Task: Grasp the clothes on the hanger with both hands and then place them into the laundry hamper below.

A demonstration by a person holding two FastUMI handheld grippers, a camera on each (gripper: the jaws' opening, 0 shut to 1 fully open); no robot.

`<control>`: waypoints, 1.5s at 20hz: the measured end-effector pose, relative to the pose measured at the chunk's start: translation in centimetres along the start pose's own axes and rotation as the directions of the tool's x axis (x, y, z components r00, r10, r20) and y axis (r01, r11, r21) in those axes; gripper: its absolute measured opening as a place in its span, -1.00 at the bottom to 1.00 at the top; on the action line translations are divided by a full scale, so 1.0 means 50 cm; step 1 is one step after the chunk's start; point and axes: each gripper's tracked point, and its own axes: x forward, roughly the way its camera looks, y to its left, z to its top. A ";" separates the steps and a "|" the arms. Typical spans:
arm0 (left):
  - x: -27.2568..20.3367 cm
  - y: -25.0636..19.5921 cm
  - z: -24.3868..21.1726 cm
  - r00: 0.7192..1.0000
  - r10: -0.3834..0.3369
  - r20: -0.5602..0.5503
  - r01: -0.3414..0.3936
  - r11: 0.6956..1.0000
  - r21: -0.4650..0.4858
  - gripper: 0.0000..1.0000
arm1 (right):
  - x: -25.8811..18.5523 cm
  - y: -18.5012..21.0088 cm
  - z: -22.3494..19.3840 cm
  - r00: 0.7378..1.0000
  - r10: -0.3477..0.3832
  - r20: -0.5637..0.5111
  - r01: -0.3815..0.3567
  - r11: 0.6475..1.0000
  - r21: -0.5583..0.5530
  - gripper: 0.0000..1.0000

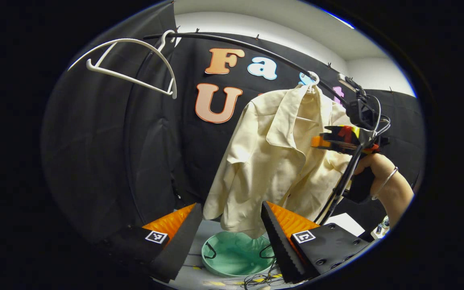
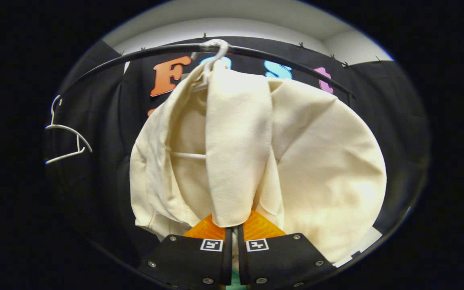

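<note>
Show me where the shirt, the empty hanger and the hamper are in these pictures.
shirt (image 1: 264, 161): left gripper view, on the front panel under the collar.
empty hanger (image 1: 129, 78): left gripper view, on its lower bar.
hamper (image 1: 216, 262): left gripper view, on the left inner wall near the rim.

Setting: a staged recording booth, not a lived-in home. Black cloth wall (image 1: 95, 161) draped across the left and centre, pinned under a white ceiling (image 1: 280, 28); curved black rail (image 1: 256, 48) along the top carried a bare white hanger (image 1: 135, 76) at upper left. Loose cables (image 1: 256, 280) lay on the pale floor at the bottom.
</note>
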 end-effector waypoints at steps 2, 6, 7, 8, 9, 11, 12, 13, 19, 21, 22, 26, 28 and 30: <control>0.012 0.006 -0.001 1.000 0.008 -0.006 -0.008 1.000 -0.012 0.94 | -0.031 -0.048 0.013 1.000 -0.020 0.024 0.018 0.998 0.067 -0.92; 0.047 -0.021 -0.001 0.999 -0.028 -0.033 0.027 0.999 -0.043 0.94 | -0.091 -0.057 0.048 0.998 0.009 0.068 -0.011 0.999 0.031 -0.96; 0.053 -0.032 0.006 0.998 -0.043 -0.034 0.042 0.998 -0.055 0.94 | -0.105 -0.059 0.061 0.996 0.014 0.083 -0.016 1.000 0.021 -0.96; 0.064 -0.048 0.019 0.998 -0.064 -0.030 0.061 0.995 -0.072 0.94 | -0.121 -0.060 0.070 0.995 0.017 0.097 -0.019 1.000 0.017 -0.98; 0.074 -0.066 0.031 0.996 -0.088 -0.022 0.085 0.992 -0.091 0.94 | -0.131 -0.061 0.074 0.994 0.024 0.106 -0.027 0.999 0.021 -0.99; 0.107 -0.110 0.055 0.990 -0.140 -0.009 0.138 0.984 -0.115 0.94 | -0.146 -0.062 0.075 0.994 0.036 0.108 -0.040 0.998 0.042 -0.99; 0.127 -0.131 0.071 0.987 -0.161 -0.004 0.159 0.980 -0.122 0.94 | -0.148 -0.063 0.076 0.994 0.041 0.106 -0.047 0.998 0.053 -0.99; 0.151 -0.152 0.093 0.983 -0.182 0.015 0.183 0.975 -0.123 0.94 | -0.152 -0.062 0.077 0.993 0.045 0.108 -0.052 0.997 0.062 -1.00; 0.332 -0.246 0.216 0.980 -0.163 0.118 0.172 0.982 -0.074 0.94 | -0.172 -0.054 0.104 0.989 0.080 0.127 -0.091 0.992 0.087 -1.00; 0.364 -0.300 0.255 0.961 -0.210 0.181 0.226 0.971 -0.075 1.00 | -0.176 -0.057 0.110 0.987 0.089 0.131 -0.102 0.990 0.099 -1.00; 0.380 -0.319 0.266 0.955 -0.226 0.194 0.245 0.966 -0.079 0.94 | -0.178 -0.060 0.114 0.987 0.092 0.132 -0.106 0.989 0.106 -1.00; 0.478 -0.299 0.215 0.981 -0.161 0.108 0.169 0.984 -0.065 0.93 | -0.192 -0.068 0.131 0.985 0.097 0.144 -0.114 0.986 0.118 -1.00; 0.504 -0.293 0.167 0.982 -0.185 0.043 0.187 0.981 -0.052 0.94 | -0.199 -0.065 0.130 0.984 0.108 0.142 -0.127 0.982 0.139 -0.99; 0.499 -0.279 0.134 0.974 -0.226 -0.010 0.222 0.967 -0.125 0.82 | -0.200 -0.069 0.123 0.984 0.113 0.134 -0.133 0.980 0.145 -0.96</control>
